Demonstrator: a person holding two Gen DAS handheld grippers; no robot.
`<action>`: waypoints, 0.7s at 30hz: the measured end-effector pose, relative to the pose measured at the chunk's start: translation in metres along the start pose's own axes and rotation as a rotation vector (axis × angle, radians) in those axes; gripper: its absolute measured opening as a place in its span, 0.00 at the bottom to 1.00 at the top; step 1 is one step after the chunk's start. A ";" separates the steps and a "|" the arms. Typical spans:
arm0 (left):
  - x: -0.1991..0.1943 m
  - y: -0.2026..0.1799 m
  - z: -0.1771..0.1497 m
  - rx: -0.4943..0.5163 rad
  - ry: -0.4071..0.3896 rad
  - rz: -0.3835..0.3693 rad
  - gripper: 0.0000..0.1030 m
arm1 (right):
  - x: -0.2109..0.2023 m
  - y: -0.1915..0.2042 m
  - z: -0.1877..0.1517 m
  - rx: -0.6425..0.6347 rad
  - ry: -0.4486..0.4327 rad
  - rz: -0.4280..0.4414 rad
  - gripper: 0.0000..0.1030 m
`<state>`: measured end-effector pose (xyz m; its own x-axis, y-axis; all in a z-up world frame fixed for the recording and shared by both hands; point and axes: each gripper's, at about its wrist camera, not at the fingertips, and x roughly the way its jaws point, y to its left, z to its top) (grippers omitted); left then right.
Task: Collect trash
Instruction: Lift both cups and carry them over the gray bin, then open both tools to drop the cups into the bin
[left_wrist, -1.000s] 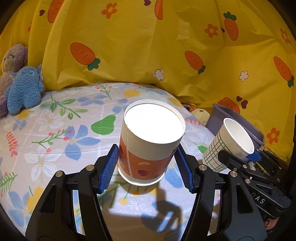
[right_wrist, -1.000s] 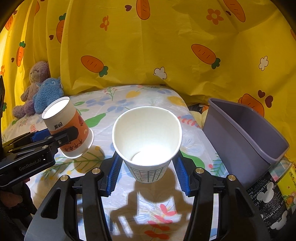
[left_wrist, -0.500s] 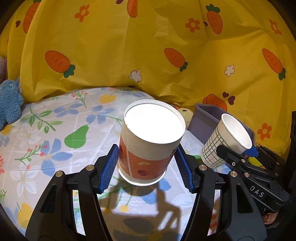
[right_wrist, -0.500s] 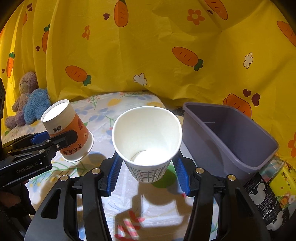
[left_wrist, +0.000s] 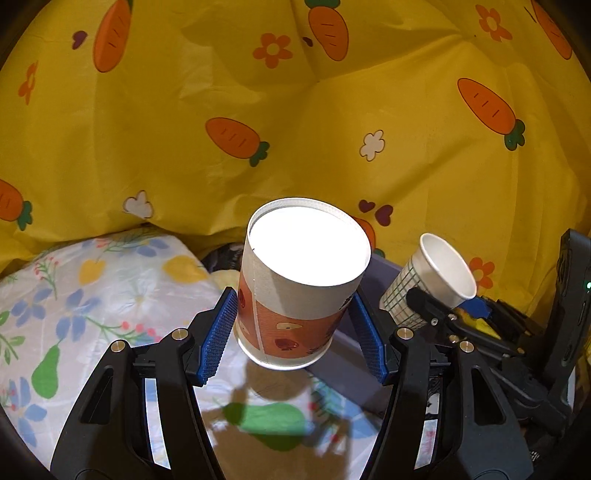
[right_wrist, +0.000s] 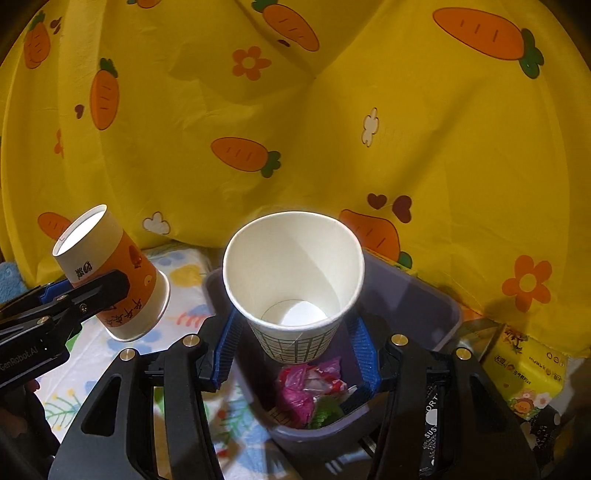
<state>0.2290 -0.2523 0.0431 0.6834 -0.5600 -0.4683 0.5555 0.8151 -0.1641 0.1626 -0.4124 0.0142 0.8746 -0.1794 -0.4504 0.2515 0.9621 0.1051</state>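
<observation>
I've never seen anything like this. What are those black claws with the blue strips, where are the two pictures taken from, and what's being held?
There is no robot here: a person holds a two-finger gripper in each hand, and each carries a camera looking forward along its fingers. One picture comes from the left gripper, which clamps an orange paper cup turned upside down. The other comes from the right gripper, which clamps a white checked cup, open end up, above a purple bin holding pink wrappers. Underneath is a flowered cloth; behind, a yellow carrot-print sheet.
</observation>
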 end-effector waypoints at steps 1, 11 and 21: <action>0.009 -0.004 0.002 -0.006 0.009 -0.016 0.59 | 0.004 -0.004 -0.002 0.004 0.009 -0.013 0.53; 0.069 -0.027 0.002 -0.033 0.075 -0.126 0.60 | 0.023 -0.020 -0.017 -0.001 0.069 -0.043 0.55; 0.075 -0.033 -0.004 -0.009 0.074 -0.131 0.78 | 0.027 -0.021 -0.024 -0.012 0.068 -0.059 0.61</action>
<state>0.2604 -0.3204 0.0100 0.5685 -0.6492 -0.5053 0.6329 0.7375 -0.2355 0.1713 -0.4331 -0.0212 0.8282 -0.2216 -0.5148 0.2960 0.9529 0.0659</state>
